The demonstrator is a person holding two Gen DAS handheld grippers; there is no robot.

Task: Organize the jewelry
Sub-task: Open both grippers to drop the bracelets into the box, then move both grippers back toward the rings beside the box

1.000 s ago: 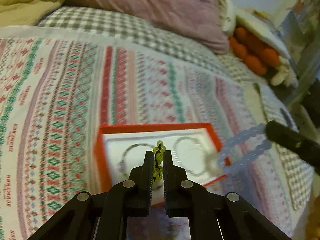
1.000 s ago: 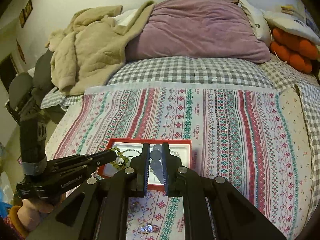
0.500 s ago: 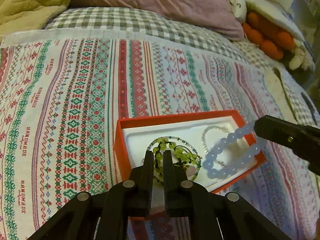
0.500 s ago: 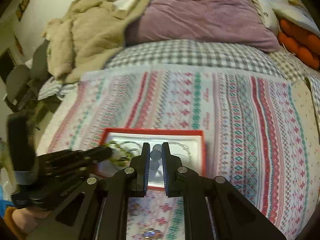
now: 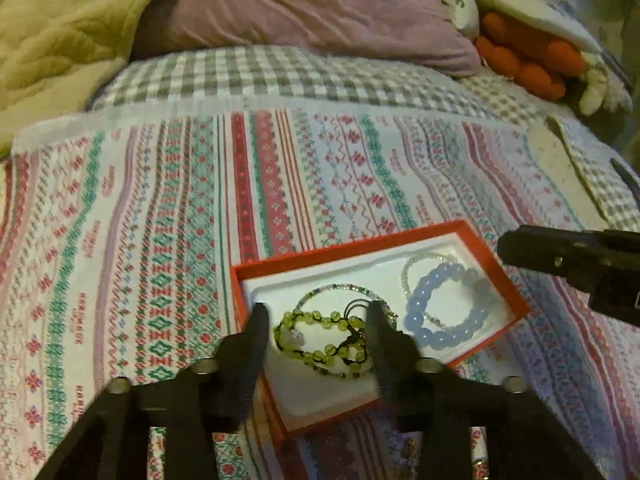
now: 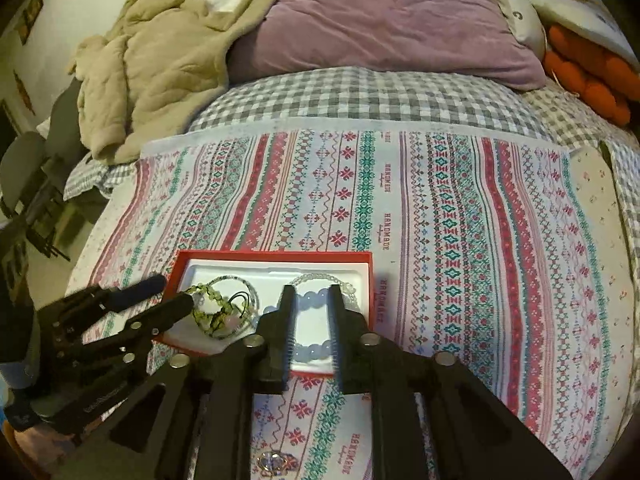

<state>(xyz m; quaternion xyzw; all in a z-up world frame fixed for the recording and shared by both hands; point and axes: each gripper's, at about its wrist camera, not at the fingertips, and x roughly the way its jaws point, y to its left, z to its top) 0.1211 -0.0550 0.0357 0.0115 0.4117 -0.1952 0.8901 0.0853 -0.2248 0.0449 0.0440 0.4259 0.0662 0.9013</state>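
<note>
A red box with a white liner lies on the patterned cloth; it also shows in the right wrist view. A green bead bracelet lies in its left half. A pale blue bead bracelet lies in its right half, beside thin clear-bead strands. My left gripper is open, its jaws either side of the green bracelet. My right gripper is open over the blue bracelet.
A small jewelled piece lies on the cloth near the front edge. A purple pillow, a beige blanket and an orange plush lie at the far end of the bed. A chair stands at left.
Both grippers opened and let go of their bracelets. The green and blue bracelets now lie in the red box. Both grippers drew back slightly.
</note>
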